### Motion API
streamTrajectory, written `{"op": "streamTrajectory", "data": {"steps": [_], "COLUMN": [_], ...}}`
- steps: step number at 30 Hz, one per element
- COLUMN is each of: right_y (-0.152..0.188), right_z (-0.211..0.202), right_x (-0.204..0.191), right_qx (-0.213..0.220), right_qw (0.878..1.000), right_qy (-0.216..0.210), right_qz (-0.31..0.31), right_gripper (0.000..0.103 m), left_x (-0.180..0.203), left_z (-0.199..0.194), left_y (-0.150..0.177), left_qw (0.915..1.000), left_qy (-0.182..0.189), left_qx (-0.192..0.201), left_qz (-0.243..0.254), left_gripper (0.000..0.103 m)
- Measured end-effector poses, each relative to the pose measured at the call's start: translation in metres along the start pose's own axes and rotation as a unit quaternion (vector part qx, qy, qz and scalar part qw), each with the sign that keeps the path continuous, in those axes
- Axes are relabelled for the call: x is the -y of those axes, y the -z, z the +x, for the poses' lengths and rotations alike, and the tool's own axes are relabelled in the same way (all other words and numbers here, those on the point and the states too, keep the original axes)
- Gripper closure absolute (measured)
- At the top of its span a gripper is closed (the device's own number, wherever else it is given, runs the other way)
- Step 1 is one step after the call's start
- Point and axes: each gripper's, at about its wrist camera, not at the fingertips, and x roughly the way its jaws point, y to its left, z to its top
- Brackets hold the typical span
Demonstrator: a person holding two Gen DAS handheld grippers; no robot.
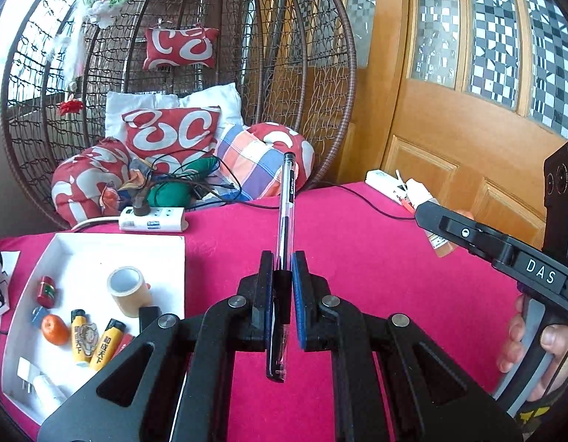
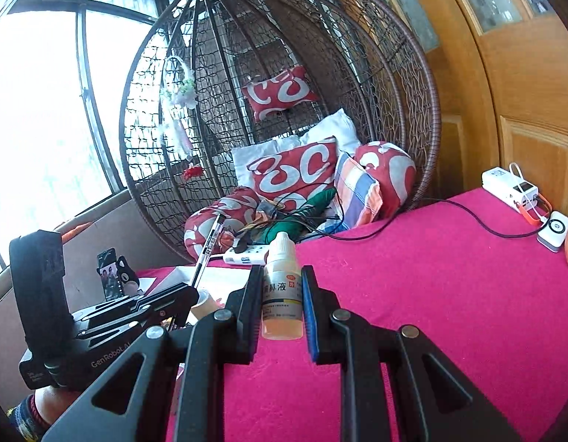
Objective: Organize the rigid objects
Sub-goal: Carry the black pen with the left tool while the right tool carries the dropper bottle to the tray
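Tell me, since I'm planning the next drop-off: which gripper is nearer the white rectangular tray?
Left. The left gripper, holding the clear pen, sits right beside the white rectangular tray; the right gripper, holding the small dropper bottle, is farther right.

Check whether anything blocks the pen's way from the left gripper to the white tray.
Nothing visible blocks it. The left gripper is shut on the pen, held above bare pink cloth. The white tray lies to its left, open-topped. The roll of tape and yellow tubes already inside leave free floor near its far edge.
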Motion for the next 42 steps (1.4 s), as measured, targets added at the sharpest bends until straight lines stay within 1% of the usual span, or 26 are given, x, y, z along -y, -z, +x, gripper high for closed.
{"op": "streamTrajectory", "data": {"steps": [4,7,15,20,26,42], "right_y": [0.000,0.000,0.003,0.005,0.006,0.014], "right_z": [-0.003,-0.005,-0.002,0.000,0.004,0.023], "right_x": [-0.017,-0.028,-0.054,-0.068,-0.080,-0.111], "right_qx": [0.001,0.002,-0.003,-0.009,-0.014,-0.042], "right_qw": [1.000,1.000,0.999,0.998,0.997,0.993], "right_qy": [-0.007,-0.012,-0.031,-0.037,-0.043,-0.059], "right_qz": [-0.016,-0.026,-0.043,-0.057,-0.064,-0.088], "right_gripper": [0.084,0.084,0.084,0.084,0.084,0.084], "left_x": [-0.014,-0.025,-0.045,-0.058,-0.067,-0.098], "left_z": [-0.020,-0.031,-0.061,-0.070,-0.081,-0.089], "left_y": [0.007,0.011,0.020,0.026,0.029,0.042], "left_qw": [0.9997,0.9991,0.9972,0.9961,0.9952,0.9927], "left_qy": [-0.022,-0.035,-0.062,-0.065,-0.072,-0.073], "left_qx": [0.008,0.012,0.029,0.031,0.039,0.033], "left_qz": [-0.010,-0.022,-0.031,-0.051,-0.053,-0.090], "left_gripper": [0.094,0.094,0.094,0.094,0.094,0.094]}}
